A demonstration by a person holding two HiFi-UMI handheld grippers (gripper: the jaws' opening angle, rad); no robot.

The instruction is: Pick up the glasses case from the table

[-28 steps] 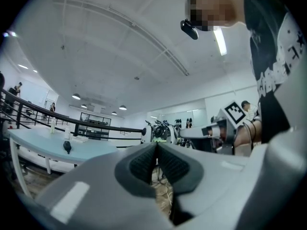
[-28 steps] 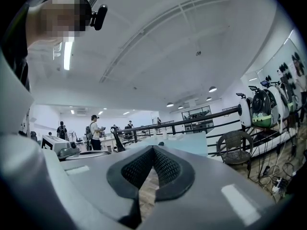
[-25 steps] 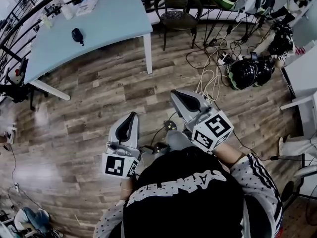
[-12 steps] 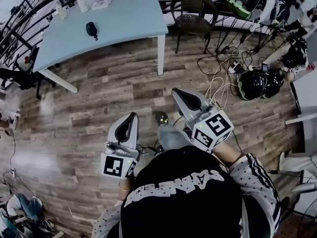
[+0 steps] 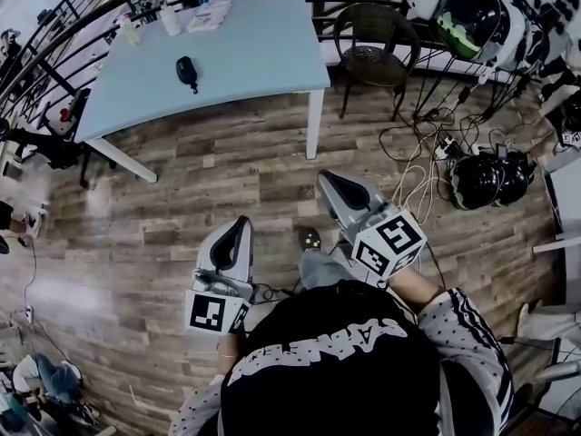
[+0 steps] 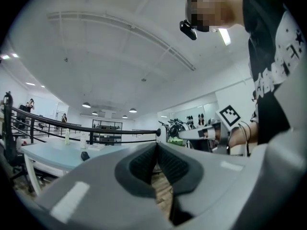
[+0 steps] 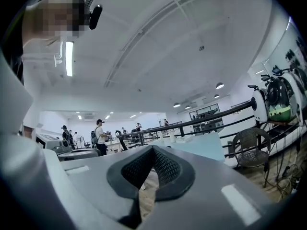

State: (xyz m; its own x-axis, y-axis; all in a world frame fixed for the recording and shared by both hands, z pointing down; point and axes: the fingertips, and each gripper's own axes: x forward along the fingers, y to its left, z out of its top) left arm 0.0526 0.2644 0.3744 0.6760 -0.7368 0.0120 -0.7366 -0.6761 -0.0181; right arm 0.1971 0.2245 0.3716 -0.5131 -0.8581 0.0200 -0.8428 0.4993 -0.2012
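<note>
The glasses case is a small dark oval lying on the light blue table, far ahead of both grippers. It also shows as a dark lump on the table top in the left gripper view. My left gripper and right gripper are held level over the wooden floor, well short of the table. Each one has its jaws together with nothing between them, as the left gripper and right gripper show in their own views. The case is not visible in the right gripper view.
Bottles and papers stand at the table's far edge by a black railing. A wicker chair stands right of the table. Helmets and cables lie on the floor at right. People stand far off.
The table and the case have slid down and right in the head view, nearer to me. Both grippers keep their pose in front of my body and stay shut.
</note>
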